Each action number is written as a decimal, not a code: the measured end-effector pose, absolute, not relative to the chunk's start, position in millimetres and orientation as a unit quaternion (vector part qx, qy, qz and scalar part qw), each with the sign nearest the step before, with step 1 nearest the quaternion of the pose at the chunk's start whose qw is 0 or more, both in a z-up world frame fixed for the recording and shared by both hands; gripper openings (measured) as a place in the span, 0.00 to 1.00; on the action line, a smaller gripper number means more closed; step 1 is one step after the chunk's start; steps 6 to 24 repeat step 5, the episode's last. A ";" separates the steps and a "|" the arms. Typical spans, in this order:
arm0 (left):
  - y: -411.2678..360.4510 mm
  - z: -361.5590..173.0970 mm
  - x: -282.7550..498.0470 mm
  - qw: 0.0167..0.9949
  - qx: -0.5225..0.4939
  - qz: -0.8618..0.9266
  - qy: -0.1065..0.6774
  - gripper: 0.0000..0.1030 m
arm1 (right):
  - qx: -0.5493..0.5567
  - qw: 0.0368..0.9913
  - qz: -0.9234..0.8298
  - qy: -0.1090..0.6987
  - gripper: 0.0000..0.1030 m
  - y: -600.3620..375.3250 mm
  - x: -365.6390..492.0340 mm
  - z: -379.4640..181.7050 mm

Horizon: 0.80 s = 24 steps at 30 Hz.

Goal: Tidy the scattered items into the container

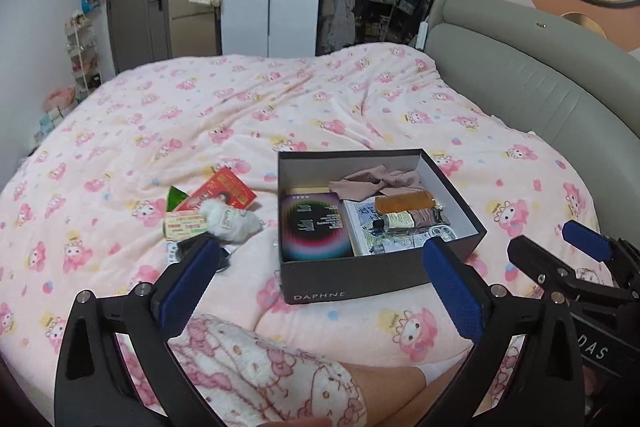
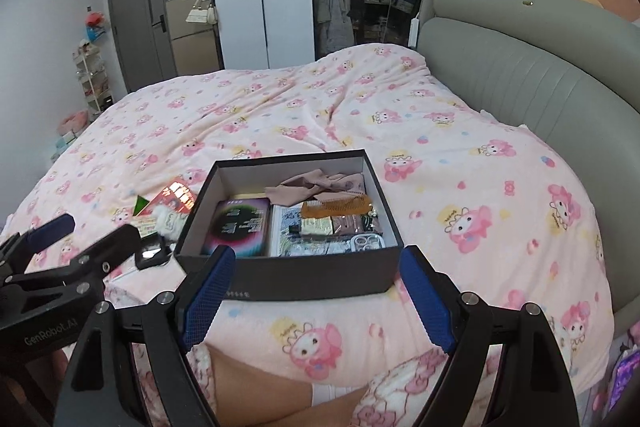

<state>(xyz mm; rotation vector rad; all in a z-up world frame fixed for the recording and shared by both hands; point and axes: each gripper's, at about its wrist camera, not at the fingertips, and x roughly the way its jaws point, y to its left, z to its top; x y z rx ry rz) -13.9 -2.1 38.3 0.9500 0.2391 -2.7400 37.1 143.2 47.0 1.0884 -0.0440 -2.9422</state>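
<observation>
Two blue-padded black grippers, left and right, both spread wide and holding nothing, near the open dark cardboard shoebox on the pink cartoon-print bedspread, with red packet, white fluffy bundle and small printed carton scattered just left of it.

Both wrist views look forward and down across the pink cartoon-print bedspread, sharing the nearby open dark cardboard shoebox.

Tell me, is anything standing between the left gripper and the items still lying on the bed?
Nothing visible does. The left gripper is open above bare blanket, and the red packet and white fluffy item lie just ahead, left of the box.
</observation>
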 end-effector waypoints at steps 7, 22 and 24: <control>5.1 44.7 6.9 0.124 0.316 -0.937 0.082 0.99 | 0.337 0.009 -0.941 -0.005 0.81 140.0 59.2 52.3; 5.1 44.7 6.9 0.124 0.316 -0.937 0.082 0.99 | 0.337 0.009 -0.941 -0.005 0.81 140.0 59.2 52.3; 5.1 44.7 6.9 0.124 0.316 -0.937 0.082 0.99 | 0.337 0.009 -0.941 -0.005 0.81 140.0 59.2 52.3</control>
